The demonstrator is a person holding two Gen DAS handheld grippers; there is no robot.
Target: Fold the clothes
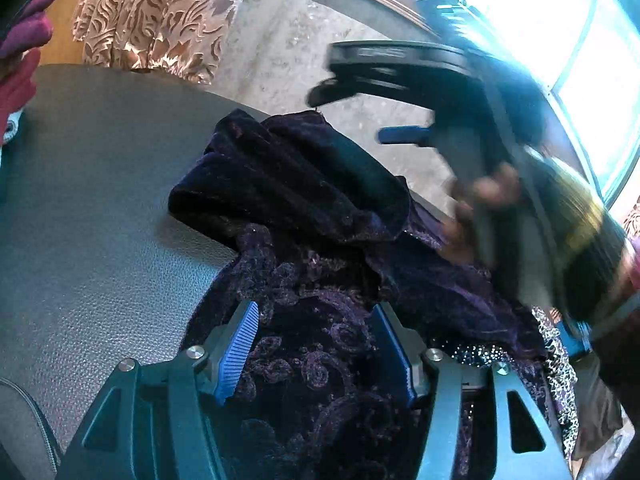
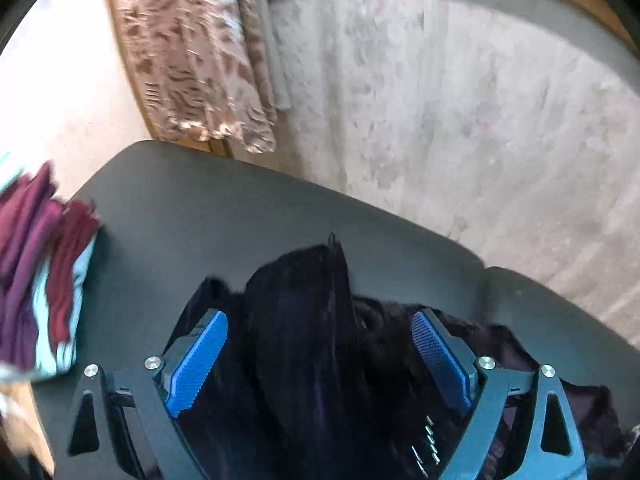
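Purple velvet cloth (image 1: 320,272) with curly patterns lies in a crumpled heap on the grey tabletop (image 1: 100,200), close to the table's right edge. The left gripper (image 1: 316,348) is low over it, its blue pads (image 1: 236,356) spread apart with the cloth showing between them. The pads do not squeeze the cloth.

In the right wrist view, the right gripper (image 2: 320,360) is spread wide above the same dark cloth (image 2: 304,320). A tall fold of the cloth sits in the gap, but the pads are not pressing on it. In the left wrist view this gripper (image 1: 420,108) looks blurry, held up over the right edge of the table by a hand (image 1: 480,204).

At the left edge of the tabletop sits a pile of red, purple and pale blue clothes (image 2: 40,280).

Past the far edge is a pale speckled floor (image 2: 460,120). A brown and cream curtain (image 2: 192,60) hangs down at the back. A bright window (image 1: 540,20) shines on the right.
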